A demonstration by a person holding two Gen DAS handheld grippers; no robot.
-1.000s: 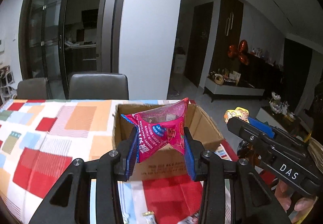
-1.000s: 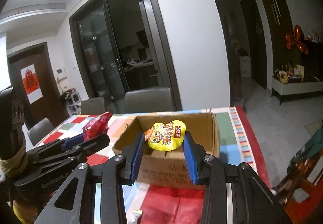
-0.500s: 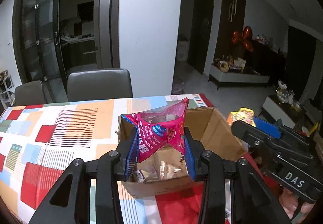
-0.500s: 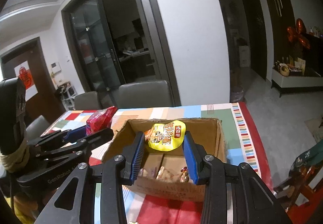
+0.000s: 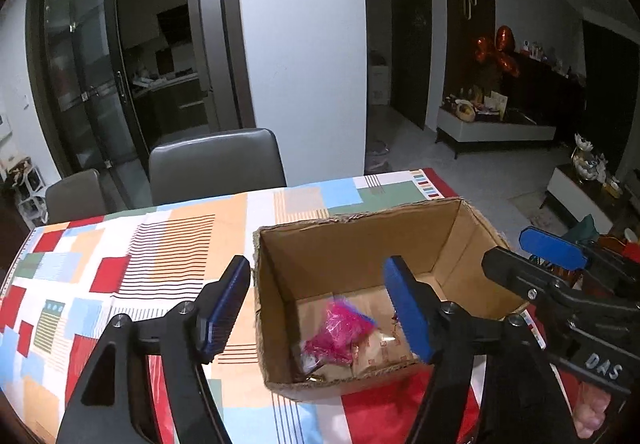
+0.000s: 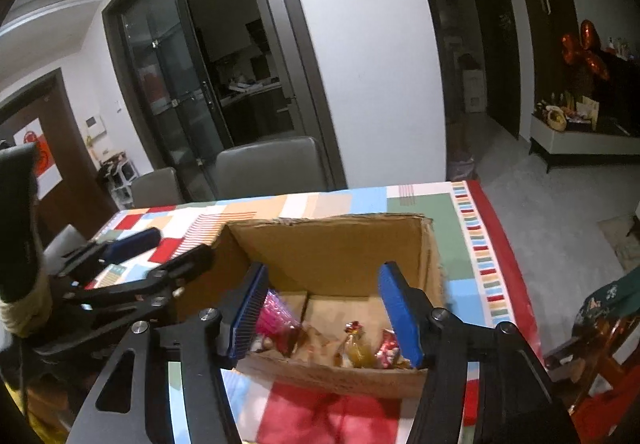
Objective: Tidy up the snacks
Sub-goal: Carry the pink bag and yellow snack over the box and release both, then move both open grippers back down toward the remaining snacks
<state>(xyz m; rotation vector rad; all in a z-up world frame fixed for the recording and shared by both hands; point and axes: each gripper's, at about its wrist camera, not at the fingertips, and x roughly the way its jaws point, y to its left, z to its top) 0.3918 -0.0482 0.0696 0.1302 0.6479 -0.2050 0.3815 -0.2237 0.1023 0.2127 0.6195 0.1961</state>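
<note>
An open cardboard box (image 5: 360, 218) stands on the patchwork tablecloth. A pink snack packet (image 5: 340, 332) lies on its floor among other wrapped snacks. My left gripper (image 5: 316, 308) hovers over the box's near left corner, its jaws opening with nothing between them. In the right wrist view the same box (image 6: 332, 222) holds the pink packet (image 6: 276, 318) and several small snacks (image 6: 356, 344). My right gripper (image 6: 324, 312) hangs over the box's near side, jaws opening and empty. I cannot pick out the yellow packet among the snacks.
The right gripper (image 5: 536, 264) shows beside the box in the left view, and the left gripper (image 6: 160, 248) at the box's left in the right view. Two grey chairs (image 5: 216, 164) stand behind the table (image 5: 120, 244). The table's right edge (image 6: 500, 244) drops to the floor.
Both grippers opened and let go of their packets. The pink packet dropped into the box and the yellow one left the right jaws. Both views moved closer over the box.
</note>
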